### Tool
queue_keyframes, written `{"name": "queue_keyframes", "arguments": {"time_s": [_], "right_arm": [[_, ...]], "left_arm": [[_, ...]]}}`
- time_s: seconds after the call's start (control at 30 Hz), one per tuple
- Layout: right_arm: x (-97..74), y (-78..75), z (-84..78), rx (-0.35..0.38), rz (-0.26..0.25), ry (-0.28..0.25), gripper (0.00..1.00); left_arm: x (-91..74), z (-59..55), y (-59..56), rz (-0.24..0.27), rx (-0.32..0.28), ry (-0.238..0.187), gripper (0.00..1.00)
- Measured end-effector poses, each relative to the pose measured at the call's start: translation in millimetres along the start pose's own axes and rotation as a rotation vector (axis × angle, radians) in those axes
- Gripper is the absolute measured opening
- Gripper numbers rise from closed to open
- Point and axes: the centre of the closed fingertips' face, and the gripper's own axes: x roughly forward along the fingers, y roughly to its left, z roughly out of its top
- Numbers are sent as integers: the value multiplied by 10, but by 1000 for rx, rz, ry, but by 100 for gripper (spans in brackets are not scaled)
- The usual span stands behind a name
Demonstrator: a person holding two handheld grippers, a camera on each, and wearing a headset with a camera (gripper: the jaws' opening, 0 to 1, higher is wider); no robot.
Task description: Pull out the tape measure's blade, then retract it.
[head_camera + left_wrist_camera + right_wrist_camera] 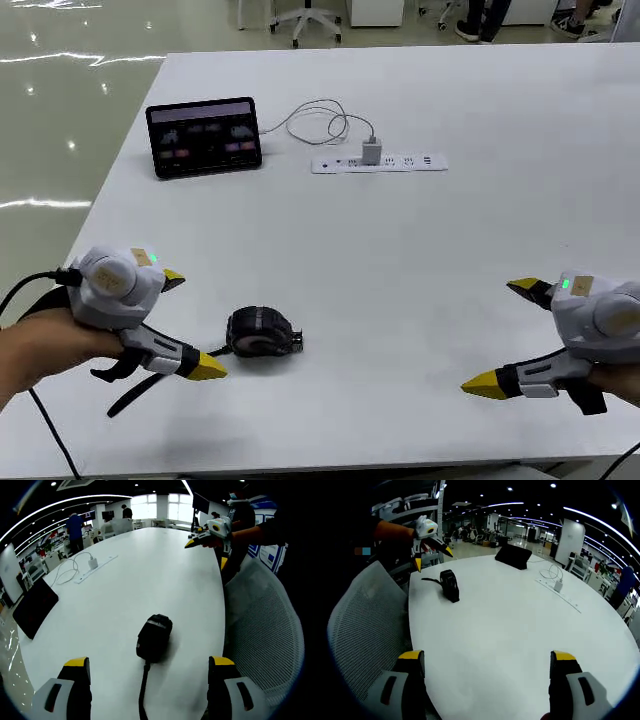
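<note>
A black tape measure (262,332) lies on the white table (400,260) near its front edge, with a dark wrist strap trailing toward my left gripper (190,322). That gripper is open, its yellow tips a short way left of the case and not touching it. The left gripper view has the tape measure (154,637) just ahead of the open left gripper (148,662). My right gripper (502,335) stands open far to the right with nothing in it. From the open right gripper (487,655), the tape measure (449,585) sits well ahead, with the left gripper (430,535) beyond.
A dark tablet (205,135) stands propped at the back left. A white power strip (380,162) with a plugged charger and a looped cable lies at the back centre. A white mesh chair (265,625) sits against the table's near edge.
</note>
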Motion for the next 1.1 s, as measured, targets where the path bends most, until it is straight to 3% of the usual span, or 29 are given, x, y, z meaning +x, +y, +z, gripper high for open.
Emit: {"name": "queue_keyframes", "arguments": {"time_s": [0.23,0.33,0.4,0.47,0.67,0.77,0.93,1.1], "right_arm": [[214,15,121,-42,66,7,100],[314,41,178,-74,85,-3,100],[393,98,223,-59,126,-16,100],[452,97,273,-77,123,-39,100],[701,208,308,-83,166,-12,100],[811,250,340,-87,182,-7,100],[980,392,478,-137,231,-33,97],[1147,536,628,-171,278,-45,91]], "left_arm": [[165,-2,-10,-39,54,54,89],[228,-2,-37,-57,76,76,88],[277,-11,-57,-71,98,97,87],[335,-39,-40,-86,117,115,87],[481,0,-90,-123,153,148,80],[540,-16,-112,-143,189,180,72],[637,44,-112,-145,200,180,66],[733,25,-107,-144,223,205,56]]}}
